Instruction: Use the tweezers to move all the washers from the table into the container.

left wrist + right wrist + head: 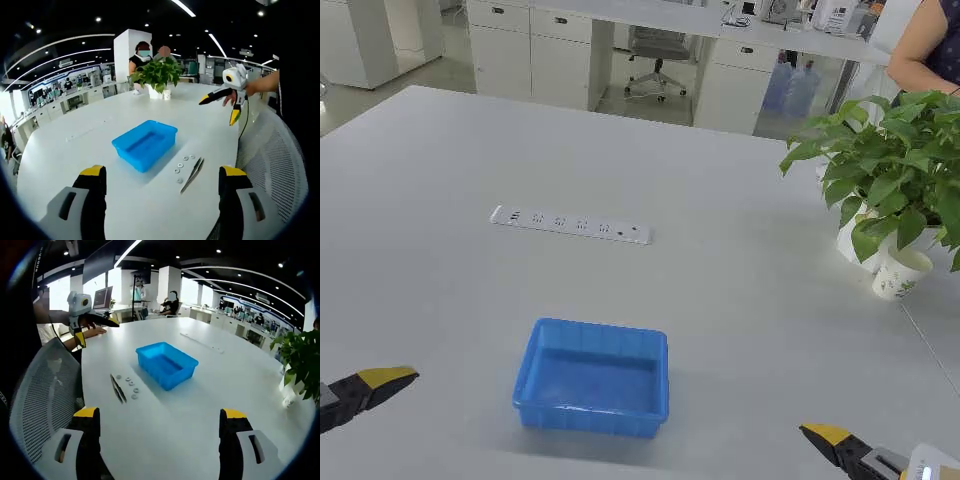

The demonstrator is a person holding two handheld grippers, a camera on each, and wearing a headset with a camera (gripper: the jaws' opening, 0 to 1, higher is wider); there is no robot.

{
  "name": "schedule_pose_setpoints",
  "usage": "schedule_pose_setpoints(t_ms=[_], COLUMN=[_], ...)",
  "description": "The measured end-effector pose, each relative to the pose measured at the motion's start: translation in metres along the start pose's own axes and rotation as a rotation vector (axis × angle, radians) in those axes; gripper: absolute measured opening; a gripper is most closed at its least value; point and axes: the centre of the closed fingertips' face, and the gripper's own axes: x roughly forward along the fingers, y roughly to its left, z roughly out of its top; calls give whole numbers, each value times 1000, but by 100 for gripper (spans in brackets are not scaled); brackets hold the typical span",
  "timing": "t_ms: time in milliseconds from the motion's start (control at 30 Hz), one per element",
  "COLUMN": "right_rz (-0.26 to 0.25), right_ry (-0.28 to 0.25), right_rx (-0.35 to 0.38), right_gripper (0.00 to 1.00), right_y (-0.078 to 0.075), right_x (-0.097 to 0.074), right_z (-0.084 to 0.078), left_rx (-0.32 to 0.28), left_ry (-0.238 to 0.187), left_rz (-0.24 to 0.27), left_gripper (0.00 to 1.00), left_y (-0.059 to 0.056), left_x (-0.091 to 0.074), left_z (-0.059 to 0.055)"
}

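Left gripper (162,172): jaws spread wide, nothing between them, held in the air over the near edge of the white table (75,135). Just ahead of it, toward its right jaw, the tweezers (192,174) lie flat on the table. A loose scatter of small washers (180,163) lies just beside them, on the side toward the container. Blue container (145,143) stands beyond the washers, ahead and a little left. Right gripper (160,413): jaws likewise wide apart, gripping nothing, raised off the table. From it the tweezers lie ahead and left, the washers lie between tweezers and container, and the container sits near dead ahead. Both grippers are well apart from the tweezers. Farther out: a white power strip (570,224) beyond the container and a potted plant (895,165) off past the right gripper.
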Motion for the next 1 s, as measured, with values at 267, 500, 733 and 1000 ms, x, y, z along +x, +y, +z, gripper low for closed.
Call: schedule_pose_setpoints(t_ms=[267, 500, 733, 1000], right_rz=[-5, -12, -21, -36], right_ry=[7, 10, 3, -7], right_rx=[15, 14, 2, 3], right_gripper=[100, 100, 100, 100], right_y=[-2, -4, -6, -9], right_x=[2, 1, -3, -7], right_z=[-5, -6, -2, 2], left_rx=[8, 8, 15, 17], left_ry=[18, 7, 3, -2], left_rz=[-22, -18, -12, -12], left_gripper=[99, 99, 99, 99], left_y=[-4, -5, -2, -1], left_x=[3, 7, 6, 4], left_z=[-5, -3, 0, 2])
